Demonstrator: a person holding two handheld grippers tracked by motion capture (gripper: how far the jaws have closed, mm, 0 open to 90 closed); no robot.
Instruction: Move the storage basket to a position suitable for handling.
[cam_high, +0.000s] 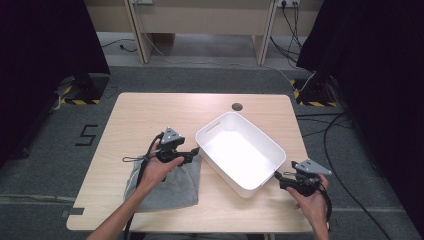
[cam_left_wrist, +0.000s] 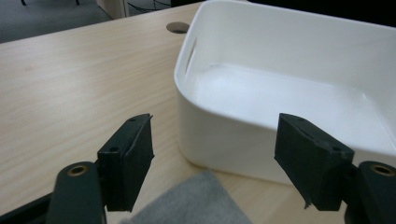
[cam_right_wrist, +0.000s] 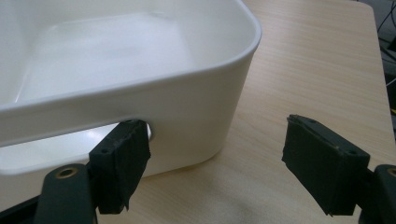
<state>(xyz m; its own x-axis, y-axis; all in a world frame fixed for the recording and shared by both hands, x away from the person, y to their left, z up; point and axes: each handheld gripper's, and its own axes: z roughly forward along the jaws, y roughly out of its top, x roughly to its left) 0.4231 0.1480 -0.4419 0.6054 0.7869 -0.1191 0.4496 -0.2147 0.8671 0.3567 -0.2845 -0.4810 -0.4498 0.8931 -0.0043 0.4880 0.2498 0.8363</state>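
Observation:
A white plastic bin (cam_high: 240, 152) stands empty on the wooden table, turned at an angle, with a handle slot in its end walls. A folded grey cloth (cam_high: 167, 183) lies flat to its left near the front edge. My left gripper (cam_high: 196, 150) hovers open over the cloth's far corner, pointing at the bin wall (cam_left_wrist: 219, 135); the grey cloth (cam_left_wrist: 196, 200) shows just beneath its jaws. My right gripper (cam_high: 276, 174) is open at the bin's near right corner (cam_right_wrist: 196, 112), its left jaw next to the handle slot, nothing held.
A round cable hole (cam_high: 237, 106) sits in the table (cam_high: 150, 115) behind the bin. The table's right edge lies close to my right hand. Cables run over the floor at the right, and a bench stands behind the table.

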